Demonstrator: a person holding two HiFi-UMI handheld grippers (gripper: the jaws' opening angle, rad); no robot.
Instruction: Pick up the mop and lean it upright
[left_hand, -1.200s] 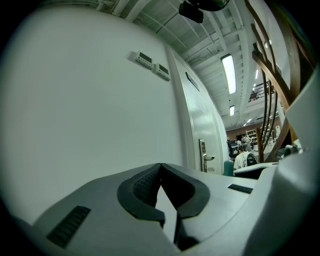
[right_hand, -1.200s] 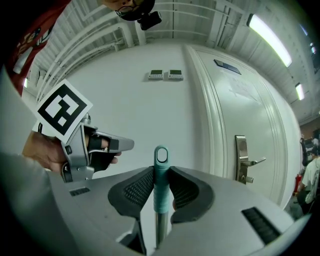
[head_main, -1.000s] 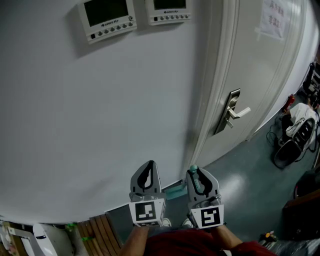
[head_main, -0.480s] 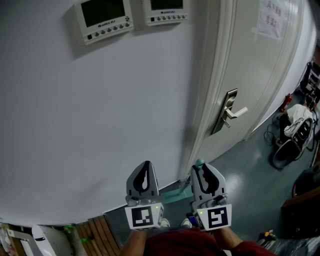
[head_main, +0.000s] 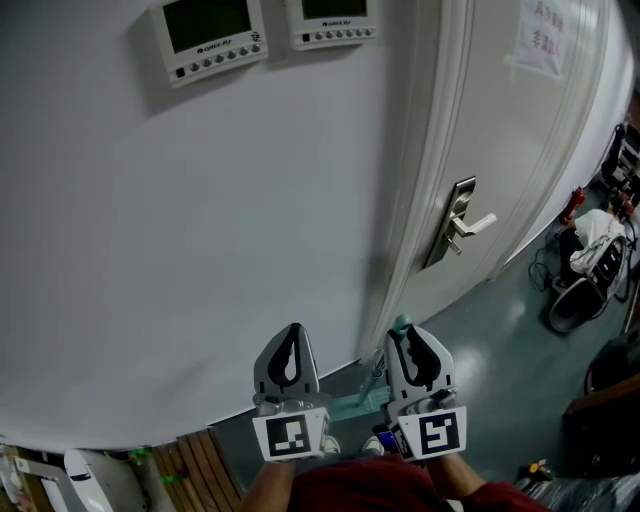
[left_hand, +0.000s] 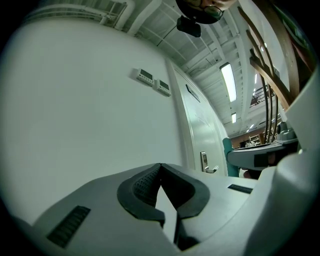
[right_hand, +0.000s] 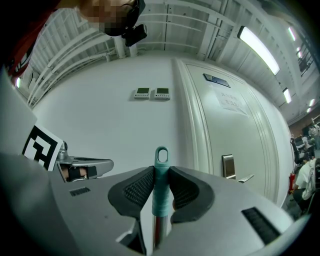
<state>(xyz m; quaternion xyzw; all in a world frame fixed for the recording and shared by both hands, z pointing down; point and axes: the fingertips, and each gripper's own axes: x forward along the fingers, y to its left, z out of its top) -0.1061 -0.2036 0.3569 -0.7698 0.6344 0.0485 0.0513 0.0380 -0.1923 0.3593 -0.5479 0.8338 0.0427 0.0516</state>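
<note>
My right gripper is shut on the teal top of the mop handle, which stands upright between the pads with its hang loop above the jaws. In the head view the handle's tip pokes out of the right gripper, close to the door frame. A teal part of the mop shows low down near the foot of the wall. My left gripper is shut with its tips touching and nothing between them. It hangs beside the right one, apart from the mop.
The grey wall ahead carries two control panels. To the right is a white door with a metal lever handle and a paper notice. Wooden slats lie at the bottom left. Cables and bags clutter the floor at the right.
My right gripper has risen slightly with the mop handle in it and shifted a little right. The left gripper has hardly moved.
</note>
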